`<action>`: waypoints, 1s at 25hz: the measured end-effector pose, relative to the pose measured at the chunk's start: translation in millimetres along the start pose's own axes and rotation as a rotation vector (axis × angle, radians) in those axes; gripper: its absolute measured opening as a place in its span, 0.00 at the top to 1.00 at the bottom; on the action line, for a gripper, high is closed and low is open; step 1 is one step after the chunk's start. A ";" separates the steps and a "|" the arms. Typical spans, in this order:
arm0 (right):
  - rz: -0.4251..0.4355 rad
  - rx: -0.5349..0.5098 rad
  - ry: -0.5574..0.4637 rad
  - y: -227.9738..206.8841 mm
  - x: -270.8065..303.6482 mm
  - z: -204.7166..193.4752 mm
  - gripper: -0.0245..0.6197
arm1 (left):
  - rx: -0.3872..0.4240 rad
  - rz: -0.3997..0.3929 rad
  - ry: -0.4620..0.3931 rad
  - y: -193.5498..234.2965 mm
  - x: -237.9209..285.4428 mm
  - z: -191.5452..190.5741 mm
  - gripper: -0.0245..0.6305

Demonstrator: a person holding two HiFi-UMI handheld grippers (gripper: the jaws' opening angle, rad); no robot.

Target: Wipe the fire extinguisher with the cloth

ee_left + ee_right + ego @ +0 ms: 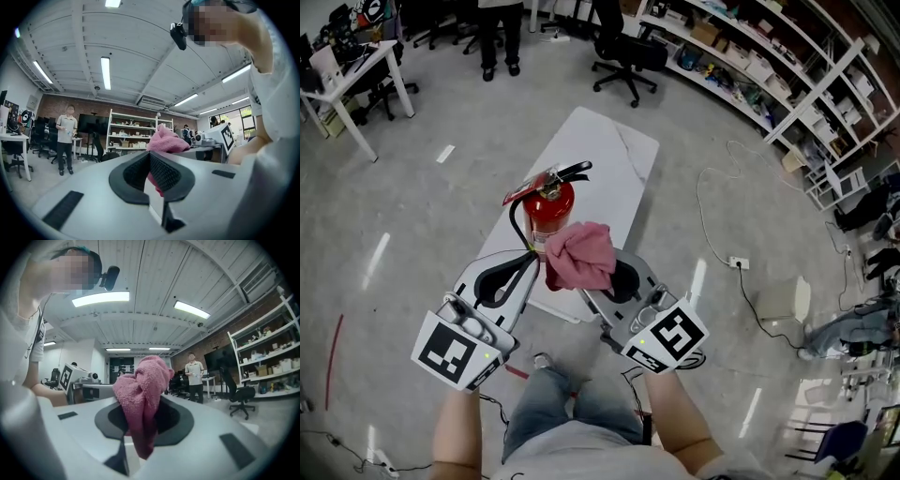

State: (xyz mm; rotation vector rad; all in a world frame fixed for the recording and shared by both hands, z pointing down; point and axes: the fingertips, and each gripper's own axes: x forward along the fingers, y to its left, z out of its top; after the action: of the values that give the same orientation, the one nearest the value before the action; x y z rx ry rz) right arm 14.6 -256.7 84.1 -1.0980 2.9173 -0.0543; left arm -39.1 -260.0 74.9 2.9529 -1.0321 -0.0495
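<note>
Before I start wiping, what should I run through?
1. Cloth clamped in right gripper: ok.
2. Fire extinguisher upright on table: ok.
3. Cloth against extinguisher: cannot tell; it overlaps the red body in the head view.
4. Left gripper empty for steadying: cannot tell; jaws together, pink shows between them.
5. Hose out of the way: not ok; it loops down the side near the left gripper.

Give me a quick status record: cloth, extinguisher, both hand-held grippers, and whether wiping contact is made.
extinguisher: red metal fire extinguisher, standing on white marble-look table
cloth: pink terry cloth, bunched, held up in front of the extinguisher
right hand-held gripper: shut on the cloth
left hand-held gripper: jaws together, a bit of cloth apparently between them
contact: cannot tell from these views
</note>
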 end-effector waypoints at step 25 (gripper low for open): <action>0.046 -0.243 -0.085 -106.8 51.0 -351.7 0.80 | 0.117 -0.027 -0.022 34.7 59.4 -349.7 0.95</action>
State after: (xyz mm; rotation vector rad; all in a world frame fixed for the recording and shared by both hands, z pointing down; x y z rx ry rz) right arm 34.4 -362.2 439.3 -1.0300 2.9274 0.3482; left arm -2.4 -323.5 423.7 3.0783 -1.0320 -0.0222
